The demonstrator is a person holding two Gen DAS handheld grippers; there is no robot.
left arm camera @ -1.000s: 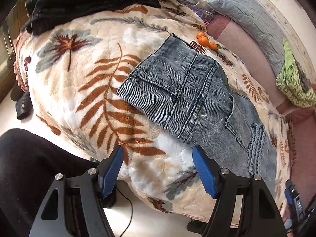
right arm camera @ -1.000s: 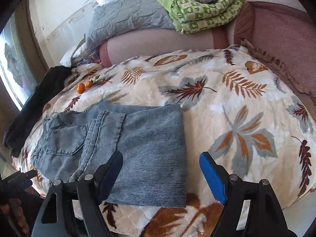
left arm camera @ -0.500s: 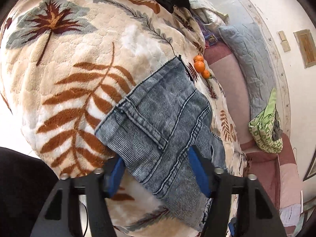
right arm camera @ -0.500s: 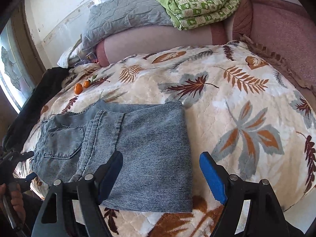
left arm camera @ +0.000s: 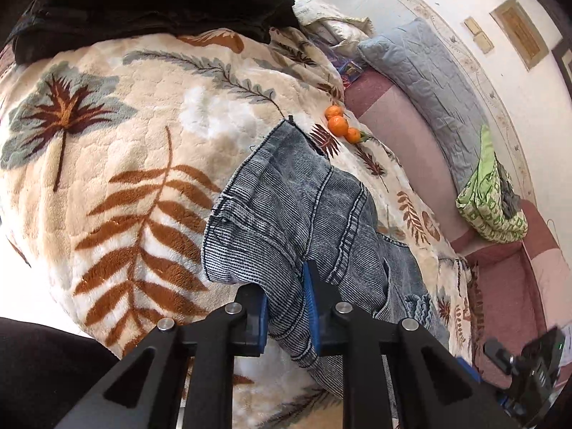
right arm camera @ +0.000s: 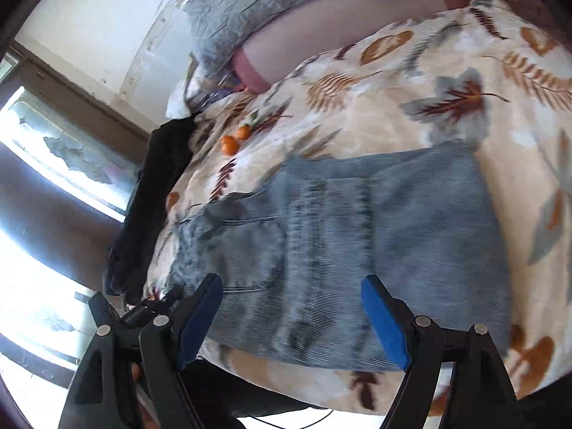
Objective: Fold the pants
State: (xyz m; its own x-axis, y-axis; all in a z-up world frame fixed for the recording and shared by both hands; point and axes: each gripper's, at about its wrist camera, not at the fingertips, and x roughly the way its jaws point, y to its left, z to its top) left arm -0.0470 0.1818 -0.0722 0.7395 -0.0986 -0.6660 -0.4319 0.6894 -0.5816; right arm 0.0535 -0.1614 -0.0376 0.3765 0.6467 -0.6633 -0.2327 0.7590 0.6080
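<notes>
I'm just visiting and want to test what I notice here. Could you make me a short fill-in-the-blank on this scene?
1. The left gripper is shut on the ____.
2. The right gripper has its jaws ____.
3. The small round fruits on the blanket are ____ in colour.
4. The garment heaped at the blanket's far edge is ____.

Missing words: jeans; open; orange; black

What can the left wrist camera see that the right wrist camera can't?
Only the left wrist view shows the left hand-held gripper shut on the jeans, plus three oranges. Only the right wrist view shows the bright window and the right hand-held gripper open above the jeans. Both show the leaf-print blanket and a grey pillow.
</notes>
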